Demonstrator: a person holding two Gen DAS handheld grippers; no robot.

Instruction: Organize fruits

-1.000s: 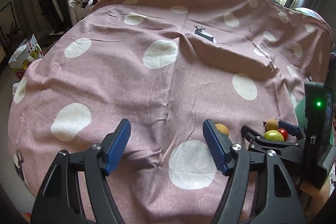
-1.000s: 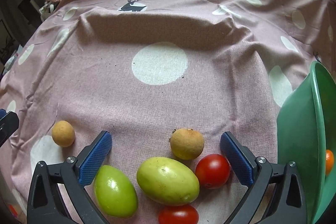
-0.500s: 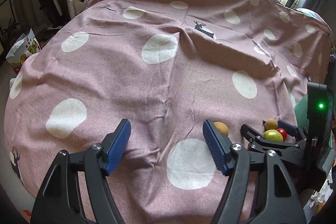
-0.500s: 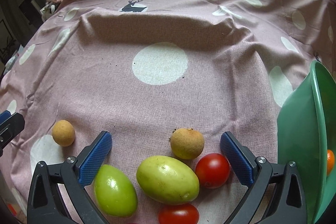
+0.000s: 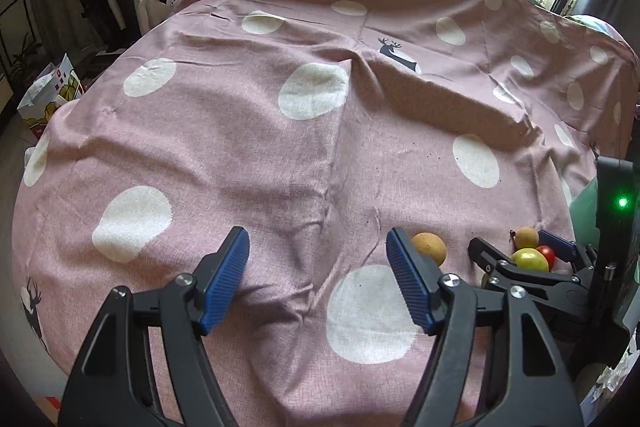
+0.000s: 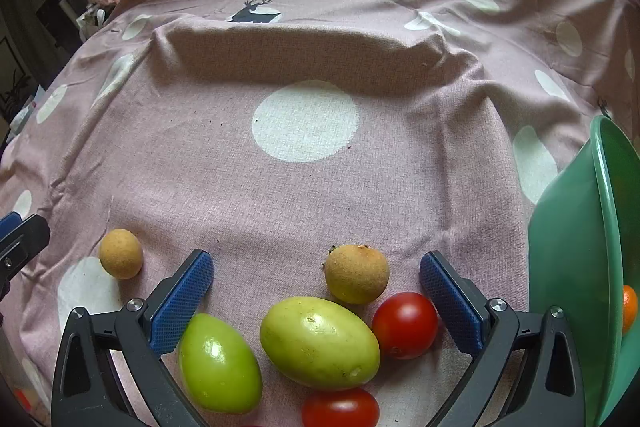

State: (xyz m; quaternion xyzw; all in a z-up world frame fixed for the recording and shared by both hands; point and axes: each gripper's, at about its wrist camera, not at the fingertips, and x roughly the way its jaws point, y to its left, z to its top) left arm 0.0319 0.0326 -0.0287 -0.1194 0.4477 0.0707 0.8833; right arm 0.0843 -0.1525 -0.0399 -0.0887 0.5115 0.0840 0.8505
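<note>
My right gripper (image 6: 316,267) is open over a cluster of fruit on the pink dotted cloth (image 6: 280,195): a yellow-green oval fruit (image 6: 319,343), a green oval fruit (image 6: 219,363), a brown round fruit (image 6: 357,279), a red tomato (image 6: 405,325) and a second tomato (image 6: 340,407) at the bottom edge. No pad touches any of them. A small brown fruit (image 6: 121,253) lies apart at the left. My left gripper (image 5: 318,259) is open above bare cloth, with that small brown fruit (image 5: 430,247) just right of its right finger. The right gripper (image 5: 524,255) shows at the lower right.
A green bowl (image 6: 576,267) stands tipped at the right edge, an orange fruit (image 6: 629,309) inside it. The cloth (image 5: 280,147) rises in a long fold at the back. Bags and a box (image 5: 48,95) sit on the floor at the left.
</note>
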